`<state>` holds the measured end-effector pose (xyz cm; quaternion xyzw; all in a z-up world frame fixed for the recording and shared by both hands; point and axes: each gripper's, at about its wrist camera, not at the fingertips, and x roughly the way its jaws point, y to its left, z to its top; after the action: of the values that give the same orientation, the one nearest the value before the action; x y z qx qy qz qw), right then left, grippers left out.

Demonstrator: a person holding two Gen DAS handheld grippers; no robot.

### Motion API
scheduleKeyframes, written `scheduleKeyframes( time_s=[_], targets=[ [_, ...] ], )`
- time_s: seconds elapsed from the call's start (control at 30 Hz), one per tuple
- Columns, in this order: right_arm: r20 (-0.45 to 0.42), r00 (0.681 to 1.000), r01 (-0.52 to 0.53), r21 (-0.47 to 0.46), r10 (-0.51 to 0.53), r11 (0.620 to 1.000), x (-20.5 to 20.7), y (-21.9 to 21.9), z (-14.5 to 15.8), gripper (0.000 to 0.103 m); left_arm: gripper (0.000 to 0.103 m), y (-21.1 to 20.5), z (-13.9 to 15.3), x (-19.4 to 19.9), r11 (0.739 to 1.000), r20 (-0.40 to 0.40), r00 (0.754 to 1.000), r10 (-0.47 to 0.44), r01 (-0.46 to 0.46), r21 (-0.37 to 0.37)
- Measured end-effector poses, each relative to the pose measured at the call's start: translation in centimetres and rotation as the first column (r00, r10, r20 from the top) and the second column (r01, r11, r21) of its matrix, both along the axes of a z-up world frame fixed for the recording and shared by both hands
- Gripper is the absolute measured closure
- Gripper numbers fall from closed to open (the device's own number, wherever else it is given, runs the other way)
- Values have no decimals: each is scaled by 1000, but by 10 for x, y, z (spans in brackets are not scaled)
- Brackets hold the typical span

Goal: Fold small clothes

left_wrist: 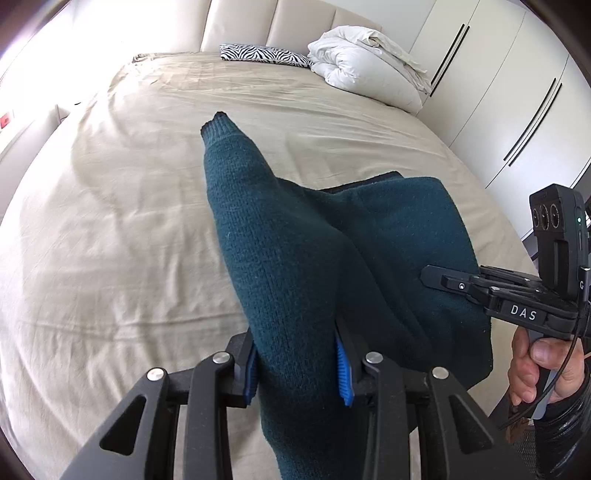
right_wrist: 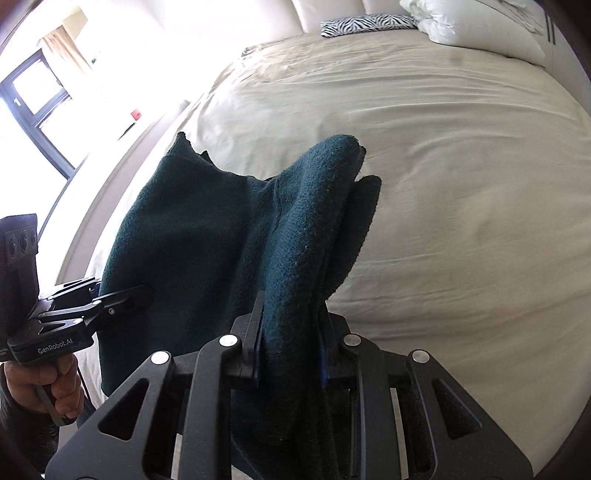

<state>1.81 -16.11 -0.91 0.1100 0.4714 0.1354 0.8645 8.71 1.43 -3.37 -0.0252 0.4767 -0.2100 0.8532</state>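
Both tongs [left_wrist: 299, 369] [right_wrist: 290, 354], angled downward, clamp the teal sweater [left_wrist: 295, 258] aloft.

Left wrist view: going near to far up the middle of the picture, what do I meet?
Left claw clamped on dark teal knitted sweater → its ribbed sleeve cuff → bare beige bedsheet → zebra-striped pillow → cream padded headboard.
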Motion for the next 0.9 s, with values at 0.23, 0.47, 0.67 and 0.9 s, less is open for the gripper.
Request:
scheduleKeyframes(
  time_s=[0.23, 0.47, 0.67, 0.9],
  targets=[
    [-46, 997, -64, 78, 68, 995, -24, 72, -33, 83, 67, 61, -27, -33, 998, -29, 997, 66, -66, -1],
    [-145, 989, 19, 111, -2, 994, -26, 75, -90, 83, 59, 82, -78, -30, 994, -77, 992, 103, -106, -38],
    [-174, 983, 101, 286, -51, 953, -25, 44, -130, 70, 43, 92, -89, -37, 989, -54, 990, 132, -136, -66],
    [-122, 980, 184, 243, -159, 952, -41, 28, -112, 62, 42, 104, -66, -67, 982, 40, 983, 178, -175, -65]
  ],
)
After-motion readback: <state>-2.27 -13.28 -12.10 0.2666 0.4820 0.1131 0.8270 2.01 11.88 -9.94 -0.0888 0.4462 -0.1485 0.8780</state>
